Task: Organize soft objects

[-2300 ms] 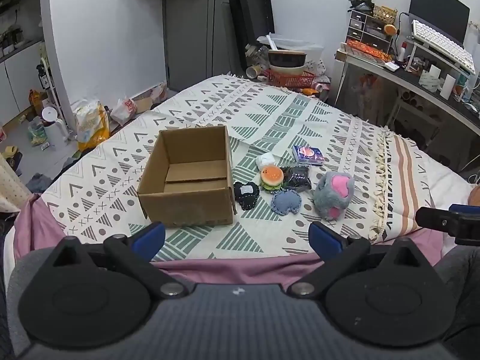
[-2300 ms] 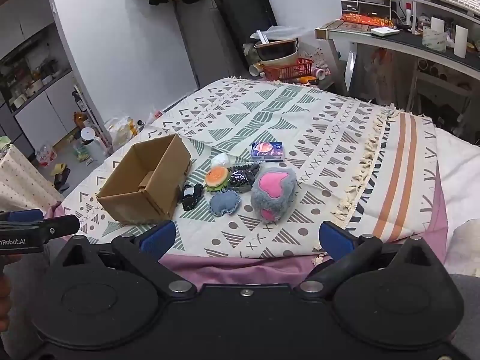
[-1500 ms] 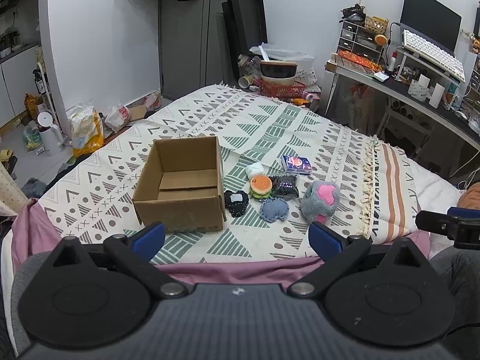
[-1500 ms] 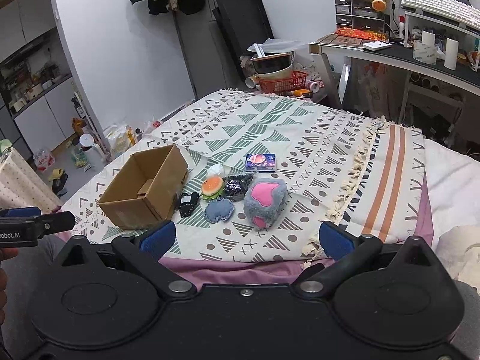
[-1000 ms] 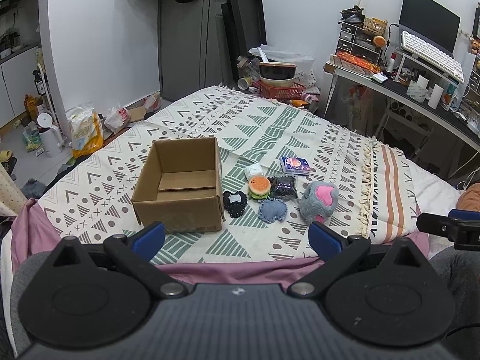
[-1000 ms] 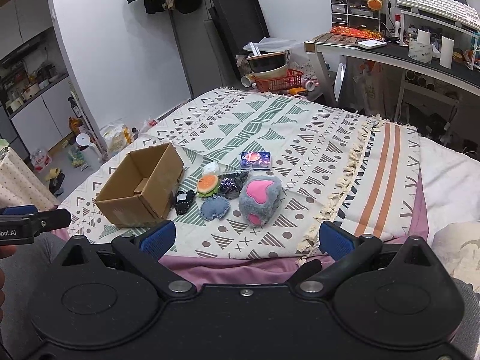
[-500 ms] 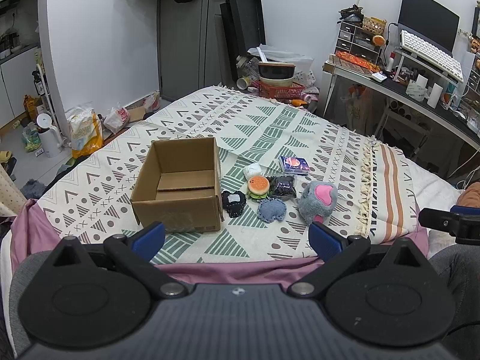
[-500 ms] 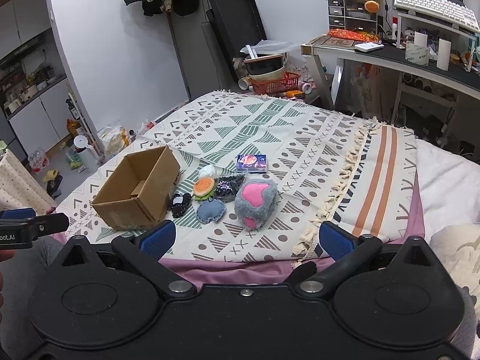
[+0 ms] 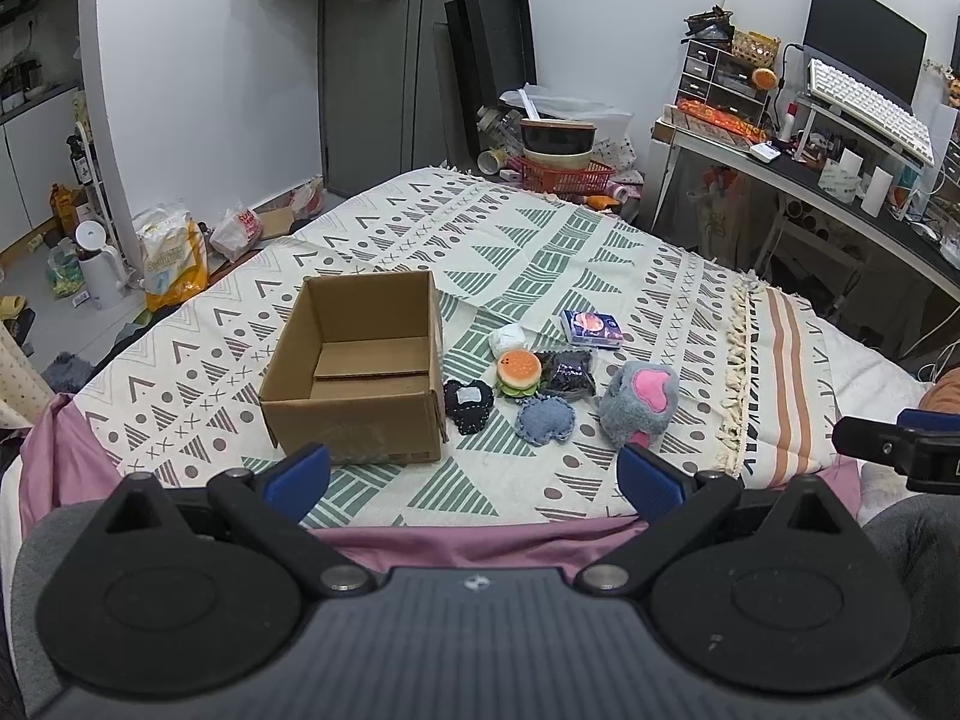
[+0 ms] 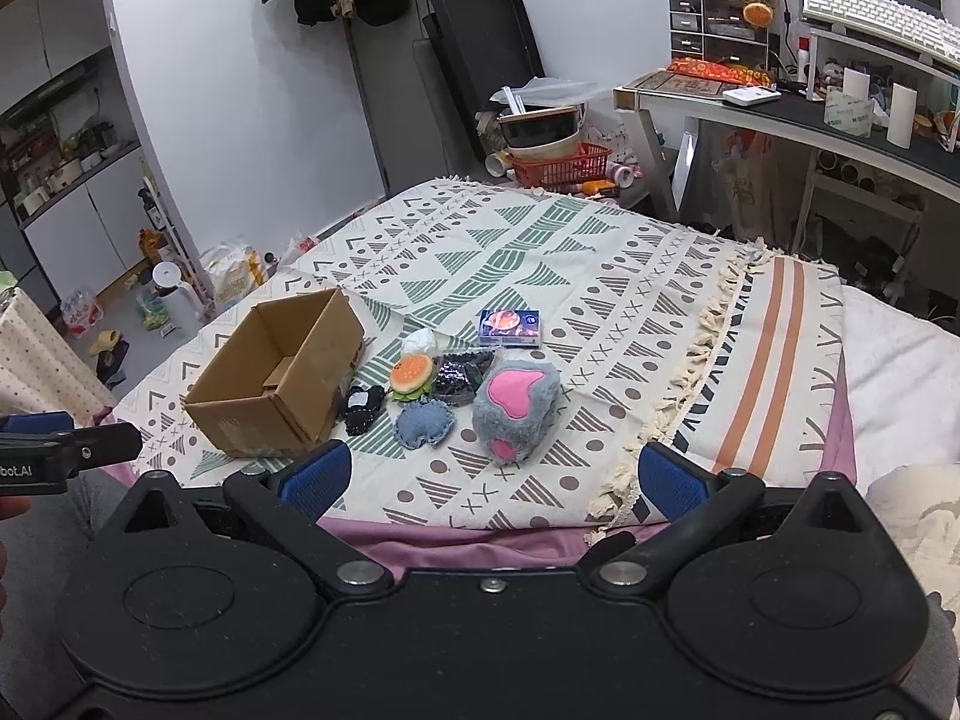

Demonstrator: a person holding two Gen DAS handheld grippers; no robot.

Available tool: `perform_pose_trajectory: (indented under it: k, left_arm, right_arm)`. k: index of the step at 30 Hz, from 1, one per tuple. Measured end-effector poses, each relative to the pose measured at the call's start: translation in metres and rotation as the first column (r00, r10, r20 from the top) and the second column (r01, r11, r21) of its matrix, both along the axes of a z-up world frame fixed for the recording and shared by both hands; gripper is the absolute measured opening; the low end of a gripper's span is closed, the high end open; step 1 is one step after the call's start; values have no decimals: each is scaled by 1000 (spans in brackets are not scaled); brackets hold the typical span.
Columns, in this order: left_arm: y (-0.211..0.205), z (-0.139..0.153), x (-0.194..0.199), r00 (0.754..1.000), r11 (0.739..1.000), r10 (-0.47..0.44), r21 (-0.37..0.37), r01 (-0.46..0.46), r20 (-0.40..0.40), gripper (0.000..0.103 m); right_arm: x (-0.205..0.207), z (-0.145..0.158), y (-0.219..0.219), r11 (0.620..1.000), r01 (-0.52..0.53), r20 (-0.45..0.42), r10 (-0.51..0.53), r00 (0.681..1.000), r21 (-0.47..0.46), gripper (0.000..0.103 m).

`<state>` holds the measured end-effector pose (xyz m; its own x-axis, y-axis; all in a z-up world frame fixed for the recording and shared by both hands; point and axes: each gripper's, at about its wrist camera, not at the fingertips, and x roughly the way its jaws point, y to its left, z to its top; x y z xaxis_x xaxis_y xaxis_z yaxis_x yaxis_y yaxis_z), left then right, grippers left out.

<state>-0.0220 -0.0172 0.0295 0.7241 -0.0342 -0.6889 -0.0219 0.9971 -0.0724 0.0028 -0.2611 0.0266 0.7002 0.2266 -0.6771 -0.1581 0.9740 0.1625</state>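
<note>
soft toys lie just right of the empty cardboard box, ahead of both claws.
right claw nearer the grey plush; left claw faces the box; both gape wide, holding nothing.

Each black hand-held gripper has blue finger pads and silver screws.

the only lettering that reads clearly is white print, "bot.ai", cut off by the frame edge, on the black body of the left gripper, seen to the left of the cardboard box in the right wrist view. print on the yellow bag on the floor left of that box is too small to read.
</note>
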Motion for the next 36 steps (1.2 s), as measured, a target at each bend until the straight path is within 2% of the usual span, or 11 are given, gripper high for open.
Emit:
perform_pose_trajectory:
  k: [8,16,23,29,36]
  left_arm:
    - [-2,-5,15,1000,1000,-9,-2,9,-4,101]
    - [-6,-13,41,1000,998,-24,-50,23,-16,101]
    - [-15,-16,63,999,995,-43,-88,42,-5,101]
    - [-31,-19,86,998,996,-60,-72,60,3,100]
    - [-43,-31,109,998,994,-56,-92,54,-12,98]
  right_arm:
    - [12,-5,-2,1000,-15,-10,15,1000,-14,103]
    - [33,-9,-10,998,5,-30,-7,1000,-55,103]
    - [58,-12,-16,999,-4,-55,1,998,-52,103]
    - [81,-23,-20,1000,-11,-54,10,998,-13,103]
    - [103,-38,-38,996,49,-23,-47,999,71,102]
